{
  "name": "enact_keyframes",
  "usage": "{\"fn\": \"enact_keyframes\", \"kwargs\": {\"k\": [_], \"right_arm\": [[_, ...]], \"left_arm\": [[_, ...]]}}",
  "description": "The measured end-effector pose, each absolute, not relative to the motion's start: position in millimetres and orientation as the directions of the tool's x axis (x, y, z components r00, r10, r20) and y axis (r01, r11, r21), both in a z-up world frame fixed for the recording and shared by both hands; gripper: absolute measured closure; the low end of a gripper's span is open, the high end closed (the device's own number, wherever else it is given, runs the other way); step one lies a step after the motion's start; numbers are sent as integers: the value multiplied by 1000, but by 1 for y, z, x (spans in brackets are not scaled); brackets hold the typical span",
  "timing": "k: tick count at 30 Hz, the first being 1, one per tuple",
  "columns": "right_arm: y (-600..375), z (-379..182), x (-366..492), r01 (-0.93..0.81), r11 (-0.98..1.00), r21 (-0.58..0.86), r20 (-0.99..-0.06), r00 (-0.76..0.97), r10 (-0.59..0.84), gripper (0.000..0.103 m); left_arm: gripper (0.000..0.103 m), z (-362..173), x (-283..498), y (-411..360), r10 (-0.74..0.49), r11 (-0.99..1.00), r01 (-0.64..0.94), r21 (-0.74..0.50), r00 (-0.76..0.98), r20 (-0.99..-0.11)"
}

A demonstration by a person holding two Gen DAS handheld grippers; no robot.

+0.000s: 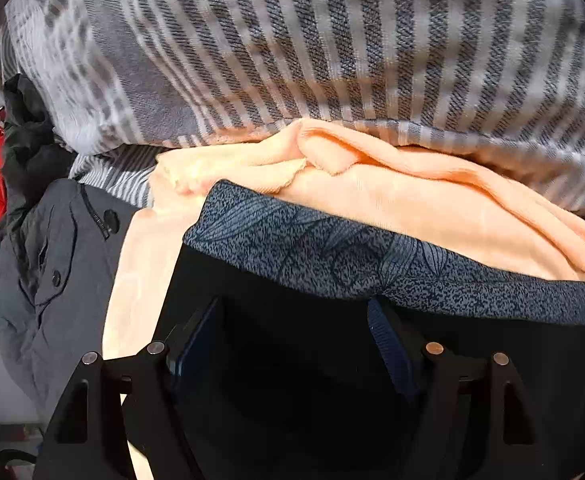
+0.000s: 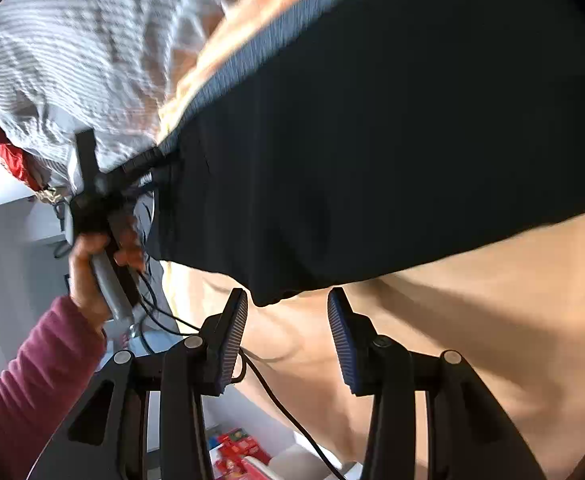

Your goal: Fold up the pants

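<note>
Black pants with a speckled grey-blue waistband lie on a peach blanket. My left gripper points down over the black cloth just below the waistband. Its jaws stand wide and open, and the pads press on nothing that I can see. In the right wrist view the pants spread across the blanket. My right gripper is open, with the pants' near folded edge just beyond its fingertips and untouched.
Striped grey-and-white bedding is heaped behind the blanket. A grey jacket lies at the left. A person's hand in a maroon sleeve holds the other tool's handle. A black cable and red boxes are below.
</note>
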State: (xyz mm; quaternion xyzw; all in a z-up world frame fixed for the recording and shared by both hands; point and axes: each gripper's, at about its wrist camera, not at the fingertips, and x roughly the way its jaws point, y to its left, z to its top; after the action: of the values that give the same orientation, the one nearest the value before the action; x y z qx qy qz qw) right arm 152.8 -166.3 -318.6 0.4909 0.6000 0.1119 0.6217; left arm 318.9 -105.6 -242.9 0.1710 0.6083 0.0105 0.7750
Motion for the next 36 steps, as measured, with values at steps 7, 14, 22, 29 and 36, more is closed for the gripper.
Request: {"fn": "enact_keyframes", "kwargs": {"k": [7, 14, 22, 29, 36], "right_arm": [[-168, -311, 155, 466, 458, 757, -633, 348, 692, 80], [-171, -304, 131, 473, 496, 728, -653, 259, 712, 85], [-202, -264, 92, 443, 584, 680, -717, 232, 658, 55], [-270, -233, 75, 506, 600, 620, -781, 319, 537, 43], [-341, -233, 25, 598, 572, 561, -824, 340, 453, 43]], "left_arm": [[14, -247, 322, -98, 202, 934, 232, 273, 286, -937], [5, -249, 329, -94, 221, 933, 215, 290, 294, -930], [6, -209, 302, -107, 221, 901, 300, 314, 305, -926], [6, -192, 197, -174, 77, 876, 455, 160, 197, -977], [6, -199, 122, -274, -4, 827, 558, 69, 128, -992]]}}
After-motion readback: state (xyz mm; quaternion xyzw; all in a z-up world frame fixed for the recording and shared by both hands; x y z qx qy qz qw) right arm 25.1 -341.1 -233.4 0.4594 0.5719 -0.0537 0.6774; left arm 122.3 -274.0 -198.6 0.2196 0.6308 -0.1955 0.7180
